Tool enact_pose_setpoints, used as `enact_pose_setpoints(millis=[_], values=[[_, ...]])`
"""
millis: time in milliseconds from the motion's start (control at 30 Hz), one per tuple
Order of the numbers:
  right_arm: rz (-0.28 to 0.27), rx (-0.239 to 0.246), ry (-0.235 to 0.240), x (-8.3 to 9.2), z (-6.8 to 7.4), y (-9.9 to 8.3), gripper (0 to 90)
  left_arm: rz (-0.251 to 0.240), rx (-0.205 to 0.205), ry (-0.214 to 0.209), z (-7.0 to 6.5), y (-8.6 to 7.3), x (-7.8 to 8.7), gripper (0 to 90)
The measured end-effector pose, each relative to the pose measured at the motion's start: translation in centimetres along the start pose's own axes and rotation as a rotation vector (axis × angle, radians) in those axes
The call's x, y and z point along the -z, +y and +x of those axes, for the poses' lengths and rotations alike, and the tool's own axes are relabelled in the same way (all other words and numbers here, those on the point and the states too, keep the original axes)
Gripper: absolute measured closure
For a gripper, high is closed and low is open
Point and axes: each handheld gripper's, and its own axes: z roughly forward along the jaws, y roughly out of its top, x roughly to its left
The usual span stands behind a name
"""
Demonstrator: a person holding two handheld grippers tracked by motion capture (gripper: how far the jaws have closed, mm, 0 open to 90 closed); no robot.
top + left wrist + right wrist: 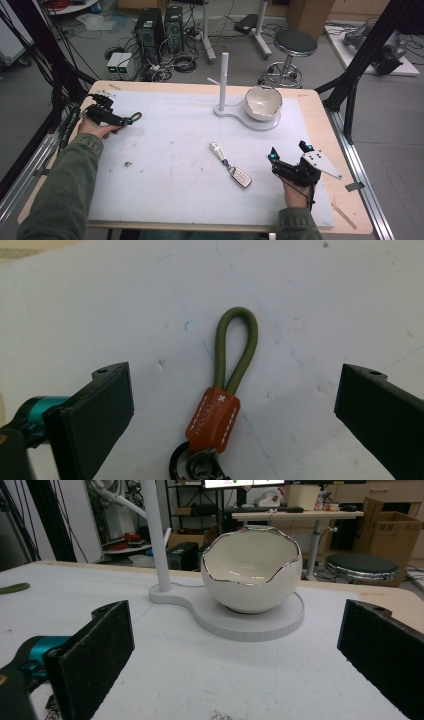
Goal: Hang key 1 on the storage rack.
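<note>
An olive cord loop with an orange leather tab (220, 417) lies on the white mat between the wide jaws of my left gripper (235, 377); a metal ring hangs at its near end. From above, the loop (134, 119) pokes out of the left gripper (122, 120) at the table's left. A key fob on a silver keychain (231, 165) lies mid-table. My right gripper (288, 150) stands open at the front right, nothing between its jaws. In its own view the right gripper (235, 620) faces a white egg-shaped bowl (252, 575).
The bowl (263, 102) sits on a white stand base (260, 122) with an upright post (223, 82) at the back of the table. A wooden stick (345, 215) lies near the front right corner. A stool (295, 45) and computer towers (150, 32) stand on the floor behind.
</note>
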Motion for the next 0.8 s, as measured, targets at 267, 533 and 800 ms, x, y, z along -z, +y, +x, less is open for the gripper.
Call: enact_pose_setpoints(millis=[267,533,800], values=[[0.002,0.015,0.01,0.0,0.1,0.0,0.5,0.086,-0.016,0.013,0.2,-0.6,-0.7,26.5],[0.0,0.013,0.004,0.1,0.0,0.0,0.5,0.118,-0.012,0.011,0.4,-0.8,-0.9,43.8],[-0.002,0.011,0.003,0.2,-0.1,0.0,0.5,0.142,-0.04,0.01,0.7,-1.1,-1.0,69.6]])
